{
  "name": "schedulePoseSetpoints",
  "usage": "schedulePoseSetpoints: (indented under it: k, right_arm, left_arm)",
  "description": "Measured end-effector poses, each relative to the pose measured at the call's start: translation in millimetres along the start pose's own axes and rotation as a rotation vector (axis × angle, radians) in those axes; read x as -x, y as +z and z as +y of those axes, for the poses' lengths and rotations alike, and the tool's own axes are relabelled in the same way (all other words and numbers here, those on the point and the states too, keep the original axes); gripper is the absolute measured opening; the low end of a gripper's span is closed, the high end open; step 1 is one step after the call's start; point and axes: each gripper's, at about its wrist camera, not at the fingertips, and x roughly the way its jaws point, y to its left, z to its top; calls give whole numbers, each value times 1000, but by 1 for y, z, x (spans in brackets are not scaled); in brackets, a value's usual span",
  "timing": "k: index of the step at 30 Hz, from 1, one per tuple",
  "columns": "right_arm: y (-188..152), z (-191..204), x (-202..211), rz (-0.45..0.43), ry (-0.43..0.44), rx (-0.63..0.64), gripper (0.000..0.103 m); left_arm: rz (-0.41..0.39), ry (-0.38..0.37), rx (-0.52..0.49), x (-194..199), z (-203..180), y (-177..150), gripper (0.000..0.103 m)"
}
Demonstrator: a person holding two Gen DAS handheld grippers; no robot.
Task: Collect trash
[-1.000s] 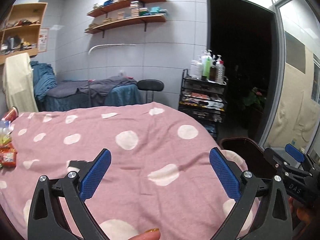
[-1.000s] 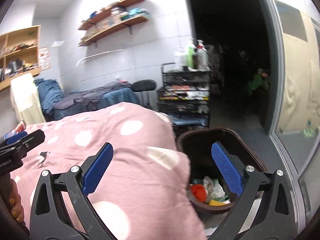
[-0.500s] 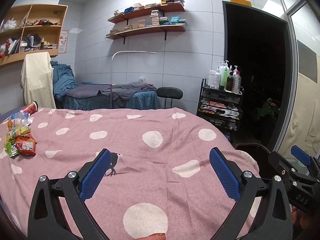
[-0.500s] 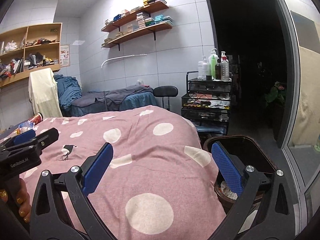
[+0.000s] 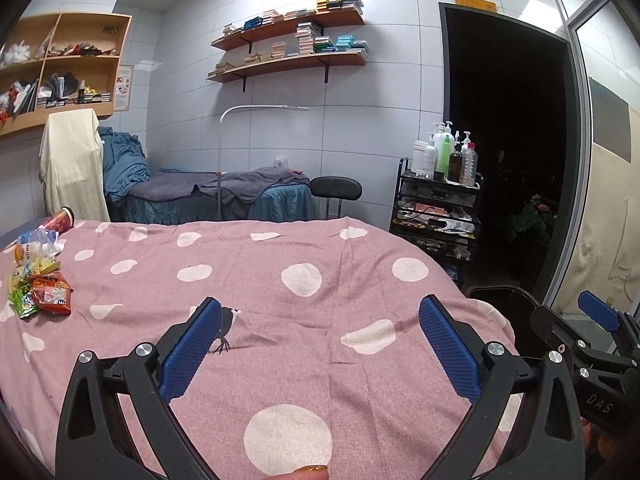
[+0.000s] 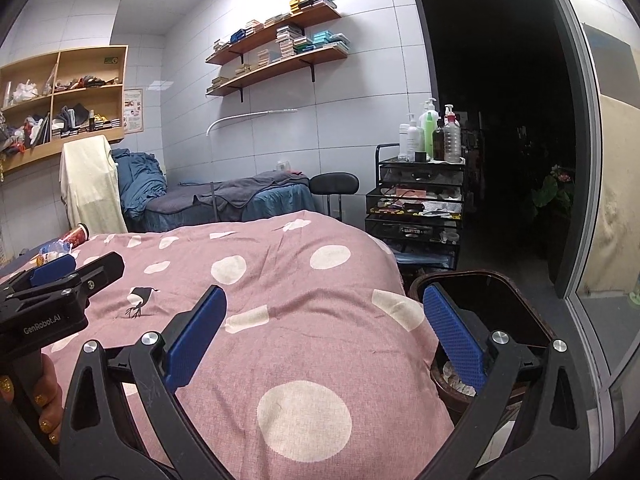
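**STOCK ON BED & FLOOR, L → R**

1. Trash pile: far-left edge of the pink polka-dot bedspread in your left wrist view. Red snack wrapper and green packet touching at the front; yellow wrappers, a clear plastic bottle and a red cup lying on its side behind. In the right wrist view only the cup and bottle show, past the other tool.

2. Left gripper: yours, L hand. Blue pads wide apart, nothing btwn them, over the mid bedspread, well apart from the pile. Bird print just beside the L pad. A painted fingertip shows at the bottom edge.

3. Right gripper: yours, R hand. Blue pads likewise spread, nothing held. Sits over the bed's right edge; R pad overlaps the bin rim in view.

4. Trash bin: dark brown, on the floor touching the bed's right side. Some pale scraps visible inside; contents otherwise too dark to tell.

5. Background: black wire trolley w/ pump bottles on top, beside a dark doorway.
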Motion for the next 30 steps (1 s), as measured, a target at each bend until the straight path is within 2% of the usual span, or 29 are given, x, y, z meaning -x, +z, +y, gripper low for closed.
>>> schedulePoseSetpoints:
  k: [30]
  right_arm:
    - [-1,-4,-4,18,10,-15,97]
  left_arm:
    - [10,-7,-2,-2,0,0,98]
